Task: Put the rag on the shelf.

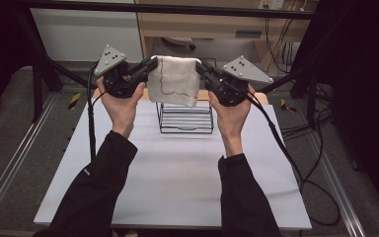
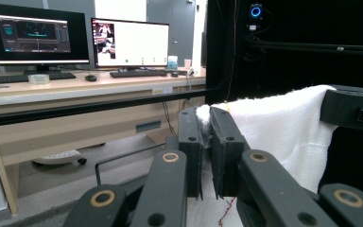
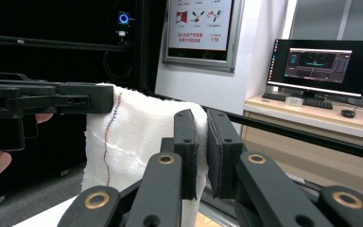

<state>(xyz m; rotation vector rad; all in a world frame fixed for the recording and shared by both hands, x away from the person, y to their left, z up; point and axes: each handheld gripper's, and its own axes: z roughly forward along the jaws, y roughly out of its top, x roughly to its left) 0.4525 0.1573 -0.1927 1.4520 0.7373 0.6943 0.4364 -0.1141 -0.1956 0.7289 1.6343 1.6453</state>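
Fingers: left gripper and right gripper each clamped on an upper corner of the white towel, held aloft above the wire rack. Handling, judged: light, limp, non-fragile, grippy weave. Best hold: top corners, pinched deep to prevent sagging.

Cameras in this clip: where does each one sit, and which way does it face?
High view: above the person's side, looking forward and down on the white table; both forearms, left gripper and right gripper show.
Left gripper view: rides the left gripper, facing a desk with monitors; its jaws show.
Right gripper view: rides the right gripper; its jaws and the other hand show.
Shared: all three see the white towel, pinched at both top corners.
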